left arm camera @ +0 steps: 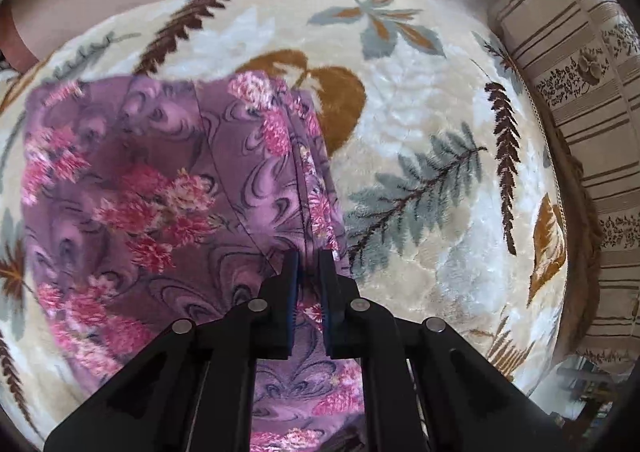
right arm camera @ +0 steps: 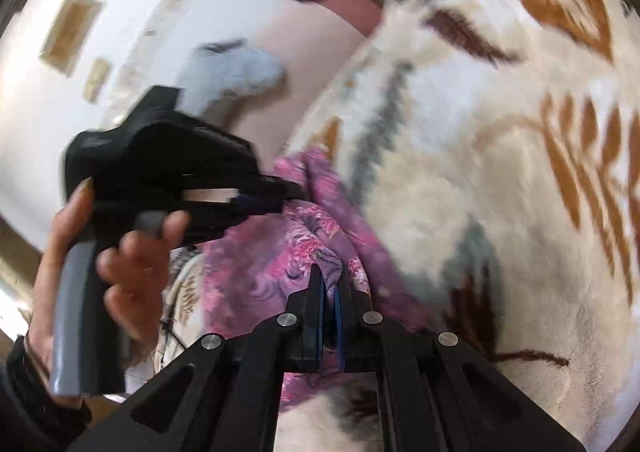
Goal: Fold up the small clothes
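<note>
you hold the purple garment [left arm camera: 160, 180] clamped in left gripper [left arm camera: 309, 258] & right gripper [right arm camera: 329, 280], both pinching its edge so it can fold over the blanket [left arm camera: 420, 100].

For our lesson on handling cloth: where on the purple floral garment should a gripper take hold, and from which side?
Probably at an edge fold of the purple floral garment, coming down from above. It lies limp on the plush leaf-patterned blanket, so only a pinched-up ridge of cloth gives the pads purchase, as the left gripper and right gripper show.
</note>
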A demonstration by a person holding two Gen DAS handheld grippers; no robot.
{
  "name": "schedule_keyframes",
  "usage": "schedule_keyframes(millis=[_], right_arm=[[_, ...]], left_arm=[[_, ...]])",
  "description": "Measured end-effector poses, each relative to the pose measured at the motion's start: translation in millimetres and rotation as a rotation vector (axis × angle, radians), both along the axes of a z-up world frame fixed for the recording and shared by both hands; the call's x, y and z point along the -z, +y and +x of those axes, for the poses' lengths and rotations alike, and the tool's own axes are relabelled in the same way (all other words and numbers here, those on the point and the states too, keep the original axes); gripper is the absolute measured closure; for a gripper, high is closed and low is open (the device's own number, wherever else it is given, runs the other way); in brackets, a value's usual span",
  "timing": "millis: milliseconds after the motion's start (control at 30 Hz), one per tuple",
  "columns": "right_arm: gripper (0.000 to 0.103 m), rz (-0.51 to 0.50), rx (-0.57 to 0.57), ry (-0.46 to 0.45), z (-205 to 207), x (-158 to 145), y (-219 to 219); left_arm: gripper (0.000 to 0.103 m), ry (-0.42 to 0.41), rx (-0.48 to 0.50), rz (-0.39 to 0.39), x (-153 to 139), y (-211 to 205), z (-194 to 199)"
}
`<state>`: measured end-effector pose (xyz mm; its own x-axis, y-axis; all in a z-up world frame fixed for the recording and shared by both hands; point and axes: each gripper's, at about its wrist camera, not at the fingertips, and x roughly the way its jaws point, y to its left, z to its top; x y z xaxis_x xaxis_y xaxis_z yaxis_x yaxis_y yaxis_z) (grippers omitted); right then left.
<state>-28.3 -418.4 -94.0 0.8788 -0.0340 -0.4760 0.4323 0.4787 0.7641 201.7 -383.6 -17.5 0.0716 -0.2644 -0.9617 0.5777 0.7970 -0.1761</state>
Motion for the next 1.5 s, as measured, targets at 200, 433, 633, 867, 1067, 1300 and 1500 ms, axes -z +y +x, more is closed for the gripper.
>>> schedule_keyframes(millis=[200,433,633,867,1067,1300,1500], right_arm=[[0.086,0.084,-0.014,0.032,-1,9,-14],[0.051,-0.051,-0.055,-0.053,52,-51,-55],[0.052,-0.064,-0.255,0.202,176,-24,-60],[0.097,-0.249,-0.268,0.154,187,-44,-51],[0.088,-0.177,-0.260,0.293,191,-12,-58],[0.083,-0.156,-0.314,0.257,161,-22,-57],[0.083,-0.127,-0.387,0.305,141,-14,-48]], left_arm=[[0.092,0.094,-0.121,-0.280,-28,69,20],[0.068,-0.071,-0.307,-0.269,-41,178,58],[0.067,0.038,-0.360,-0.269,-3,203,59],[0.057,-0.019,-0.310,-0.254,0,196,63],[0.055,-0.076,-0.285,-0.171,3,180,53],[0.055,-0.092,-0.282,-0.153,-4,184,44],[0.055,-0.086,-0.270,-0.140,-10,181,32]])
